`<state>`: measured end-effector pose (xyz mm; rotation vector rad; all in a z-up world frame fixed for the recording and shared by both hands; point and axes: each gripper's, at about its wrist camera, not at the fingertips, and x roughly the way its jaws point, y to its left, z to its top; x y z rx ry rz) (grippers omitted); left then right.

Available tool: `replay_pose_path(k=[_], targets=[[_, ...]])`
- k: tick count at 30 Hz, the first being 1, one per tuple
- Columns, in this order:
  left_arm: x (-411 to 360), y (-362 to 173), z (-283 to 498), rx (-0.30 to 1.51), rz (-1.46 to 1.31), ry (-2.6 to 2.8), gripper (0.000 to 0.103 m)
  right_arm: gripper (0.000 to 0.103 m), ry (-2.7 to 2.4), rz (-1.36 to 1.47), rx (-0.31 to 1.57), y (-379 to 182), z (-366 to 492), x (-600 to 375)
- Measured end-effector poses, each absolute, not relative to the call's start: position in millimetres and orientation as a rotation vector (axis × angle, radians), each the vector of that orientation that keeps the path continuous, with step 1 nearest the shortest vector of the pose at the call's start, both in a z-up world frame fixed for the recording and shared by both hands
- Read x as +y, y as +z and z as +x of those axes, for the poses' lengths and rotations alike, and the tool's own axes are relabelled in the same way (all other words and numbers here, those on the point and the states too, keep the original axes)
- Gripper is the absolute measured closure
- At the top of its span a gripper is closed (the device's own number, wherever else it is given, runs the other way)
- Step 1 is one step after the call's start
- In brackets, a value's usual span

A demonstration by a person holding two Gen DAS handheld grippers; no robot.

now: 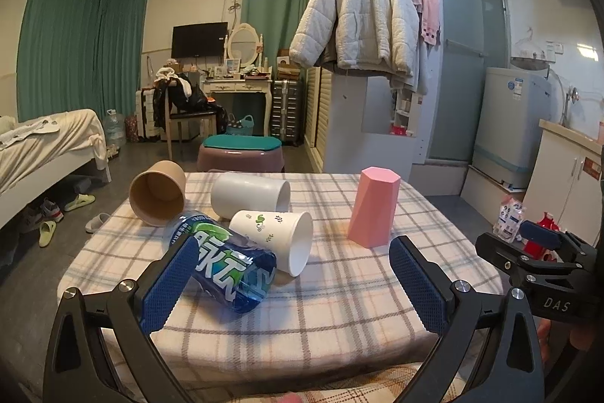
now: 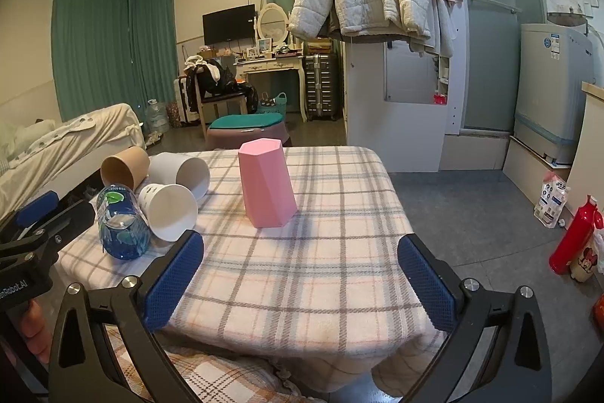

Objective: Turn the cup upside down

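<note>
Five vessels sit on the plaid-covered table (image 2: 339, 252). Largest, the pink cup (image 2: 266, 184), stands near the middle with its closed end up, so that flip looks done. Towards the left edge the white tumbler (image 1: 249, 199), brown cup (image 1: 156, 192), water bottle (image 1: 222, 259) and leaf-printed paper cup (image 1: 275, 235) lie on their sides, apparently left to do. Left gripper (image 1: 294, 284) and right gripper (image 2: 300, 280) hover at the near edge, both spread wide and holding nothing.

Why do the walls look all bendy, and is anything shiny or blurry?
Left wrist view: the fisheye lens bows the frosted glass door, and the corners go black. Right wrist view: the faceted pink cup looks sharp and casts a soft shadow on the checked tablecloth; the lying blue-labelled plastic bottle glints.
</note>
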<state>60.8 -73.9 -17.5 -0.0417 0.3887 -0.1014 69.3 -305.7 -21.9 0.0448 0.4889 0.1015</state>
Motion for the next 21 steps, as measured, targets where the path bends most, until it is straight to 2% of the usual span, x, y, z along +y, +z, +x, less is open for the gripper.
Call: replay_pose_path(k=[21], targets=[[-70.8,-18.5,60.8,0.394,-0.041,-0.091,0.0,0.0,0.099,0.038,0.493,-20.2,66.3,-303.6]])
